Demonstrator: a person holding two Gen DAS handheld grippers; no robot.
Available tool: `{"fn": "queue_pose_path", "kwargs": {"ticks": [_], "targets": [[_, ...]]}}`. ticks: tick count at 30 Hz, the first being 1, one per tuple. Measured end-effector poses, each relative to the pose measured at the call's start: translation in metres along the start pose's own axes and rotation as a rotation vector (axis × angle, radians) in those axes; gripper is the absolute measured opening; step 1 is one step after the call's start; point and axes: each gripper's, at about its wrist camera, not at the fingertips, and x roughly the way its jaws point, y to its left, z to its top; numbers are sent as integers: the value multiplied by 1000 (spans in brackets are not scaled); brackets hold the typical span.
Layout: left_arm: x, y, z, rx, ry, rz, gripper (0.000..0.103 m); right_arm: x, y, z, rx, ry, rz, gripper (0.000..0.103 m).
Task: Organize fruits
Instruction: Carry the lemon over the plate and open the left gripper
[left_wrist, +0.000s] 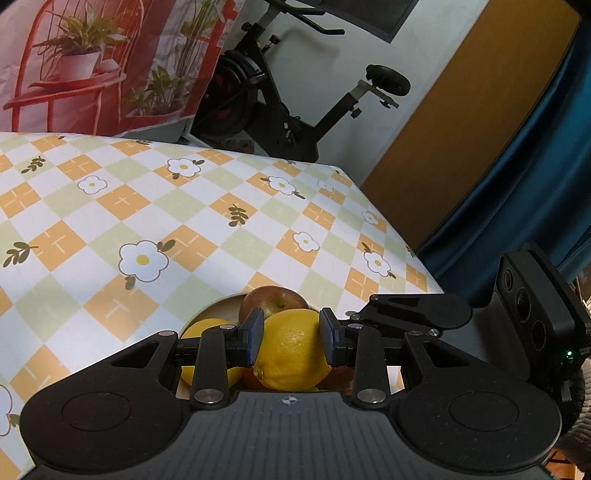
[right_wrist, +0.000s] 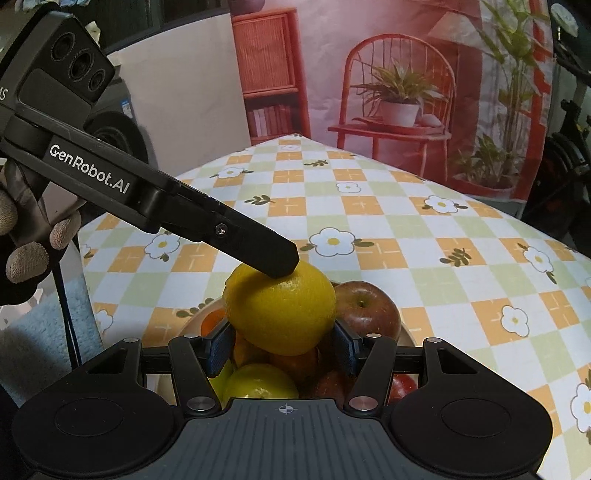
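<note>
A yellow lemon (left_wrist: 291, 350) sits on top of a pile of fruit in a pale bowl (left_wrist: 221, 304). My left gripper (left_wrist: 291, 338) is shut on the lemon, a blue pad on each side. In the right wrist view the left gripper's finger (right_wrist: 273, 258) presses the top of the same lemon (right_wrist: 280, 310). My right gripper (right_wrist: 284, 349) is open, its pads wide on both sides of the lemon, not clearly touching. A red apple (right_wrist: 365, 306), a second lemon (left_wrist: 205, 332), oranges (right_wrist: 295, 363) and a green-yellow fruit (right_wrist: 258, 382) lie in the bowl.
The table (left_wrist: 147, 206) has a checked cloth with flower prints. Its right edge (left_wrist: 391, 221) drops off to a blue curtain (left_wrist: 517, 192). An exercise bike (left_wrist: 288, 96) stands behind the table. A gloved hand (right_wrist: 26, 236) holds the left gripper.
</note>
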Motion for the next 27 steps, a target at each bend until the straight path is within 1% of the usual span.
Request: {"fn": "queue_pose_path", "kwargs": {"ticks": [3, 8, 18, 24, 27], "targets": [[1, -7, -3, 21, 0, 13, 35, 1, 1, 0, -14, 10, 0, 53], [5, -6, -9, 25, 23, 18, 35, 5, 3, -5, -20, 45, 7, 53], [4, -1, -11, 11, 22, 20, 35, 8, 5, -6, -15, 54, 0, 53], [-1, -3, -11, 20, 16, 58, 35, 3, 7, -8, -19, 58, -10, 53], [-6, -5, -11, 29, 4, 76, 37, -4, 8, -10, -13, 46, -23, 54]]}}
